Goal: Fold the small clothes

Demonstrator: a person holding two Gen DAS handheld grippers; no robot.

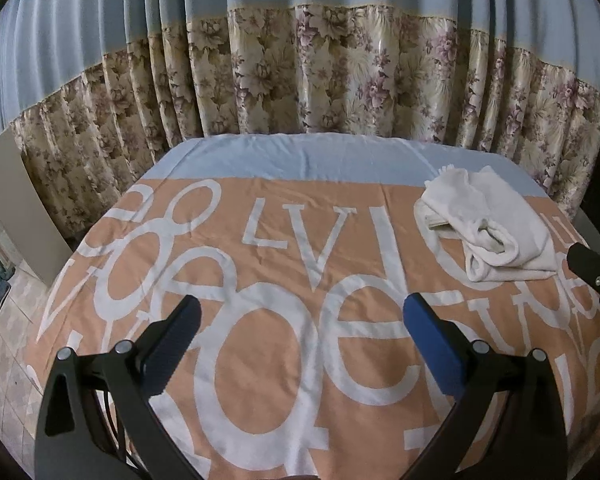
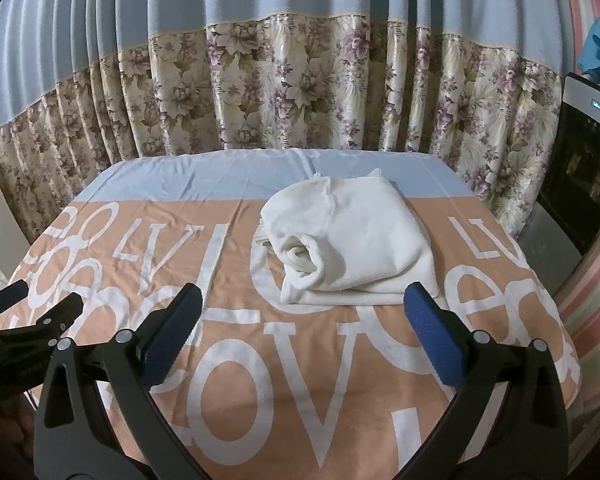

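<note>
**Visitor:** Across the tabletop, what lies there?

**Onlooker:** An orange cloth [image 2: 300, 360] printed with large white letters covers it, with a pale blue band along the far edge. On the far right part sits one white garment [image 2: 352, 248], small, loosely bundled, one end rolled into a soft tube that faces us. A flowered curtain [image 2: 300, 88] hangs behind.

**Visitor:** And the grippers?

**Onlooker:** Both are held low at the near edge. The right gripper [image 2: 302, 320] has its blue-padded fingers spread wide with nothing between them; the garment lies just beyond its tips, its near hem close to the right finger. The left gripper [image 1: 300, 328] is likewise wide open and holds nothing. It points at bare cloth, and the garment is well off to its right [image 1: 488, 224].

**Visitor:** How would that garment handle?

**Onlooker:** I judge it light, soft and limp, perhaps a fleecy knit. It will sag and slide rather than keep a shape, and the layers may separate if only the top one is pinched.

**Visitor:** Where to take hold?

**Onlooker:** Along the flat near hem, I think, one gripper at each corner, catching the edge cleanly. The rolled end looks too bulky, and a low pinch might snag the cloth beneath.
</note>
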